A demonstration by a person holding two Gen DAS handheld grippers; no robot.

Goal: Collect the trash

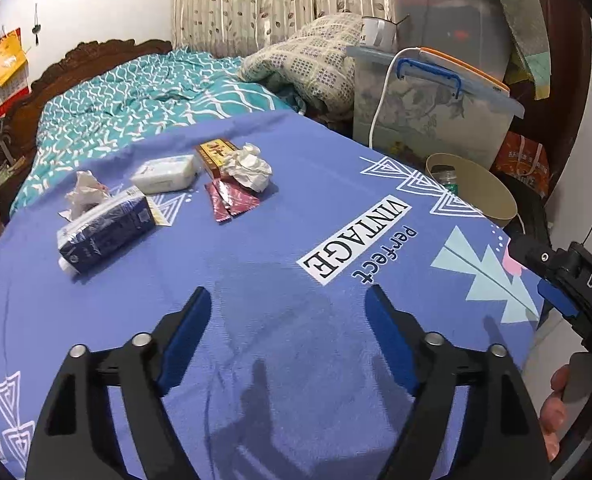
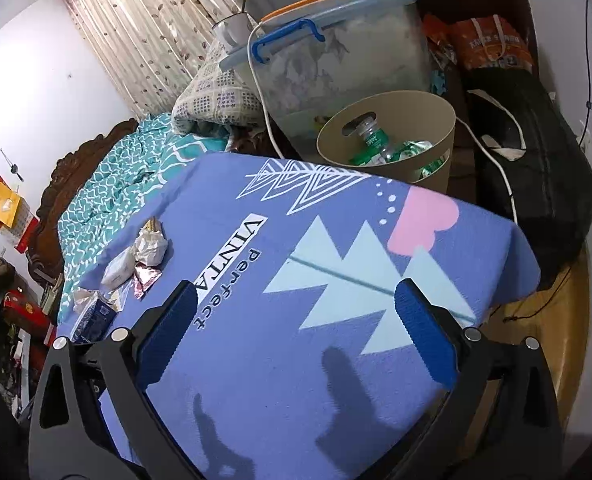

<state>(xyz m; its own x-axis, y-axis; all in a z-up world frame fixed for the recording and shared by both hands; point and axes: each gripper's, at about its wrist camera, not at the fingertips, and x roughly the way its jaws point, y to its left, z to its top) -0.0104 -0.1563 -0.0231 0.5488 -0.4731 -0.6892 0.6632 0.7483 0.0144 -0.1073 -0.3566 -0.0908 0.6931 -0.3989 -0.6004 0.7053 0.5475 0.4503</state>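
Right, left wrist view: left gripper (image 1: 288, 300) spread wide, empty, over the blue cloth (image 1: 256, 248). Carton (image 1: 104, 232), tissue wads (image 1: 250, 166), red wrappers (image 1: 232, 200) sit twd its far-left corner.

Right wrist view: right gripper (image 2: 296, 304) spread, empty. Bin (image 2: 387, 136) w/ bottles just past cloth's far edge.

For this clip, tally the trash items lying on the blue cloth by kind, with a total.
Crumpled tissues: 2, one by the orange box, one behind the carton
Cartons and boxes: 2, dark blue carton, orange box
White soft pack: 1
Red foil wrappers: 1 cluster
Total: 6
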